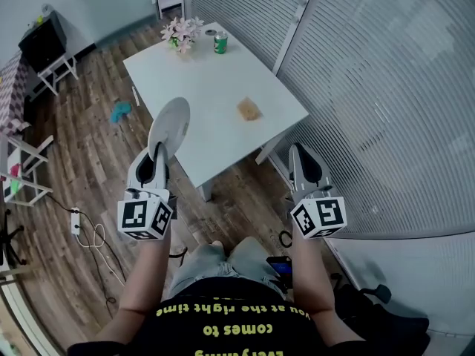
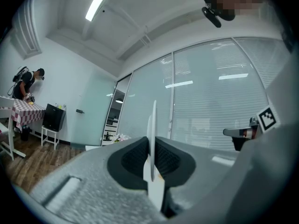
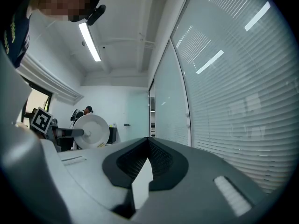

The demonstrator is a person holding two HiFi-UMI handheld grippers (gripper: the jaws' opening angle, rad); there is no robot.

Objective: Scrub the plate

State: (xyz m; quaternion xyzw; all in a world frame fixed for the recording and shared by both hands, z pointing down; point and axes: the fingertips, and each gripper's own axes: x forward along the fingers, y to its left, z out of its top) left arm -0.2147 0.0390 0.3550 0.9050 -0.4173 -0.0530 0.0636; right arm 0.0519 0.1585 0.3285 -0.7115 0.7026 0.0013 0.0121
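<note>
Head view: the left hand-held gripper (image 1: 158, 154) is holding the plate (image 1: 169, 127) upright over the desk (image 1: 215, 80) edge. Left gripper view: its jaws are pinching the thin rim. Right gripper view: the right hand-held gripper (image 3: 148, 160) is resting closed, empty. The plate is likely stiff, slick and breakable, so a rim grip suits it.

White table (image 1: 215, 95), wood floor (image 1: 82, 162), glass walls with blinds (image 1: 386, 87)

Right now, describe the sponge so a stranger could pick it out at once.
Find the white table beside the glass wall. The sponge lies on its near right part, alone. It is the only flat tan block; the green can and flowers stand at the far end.
</note>
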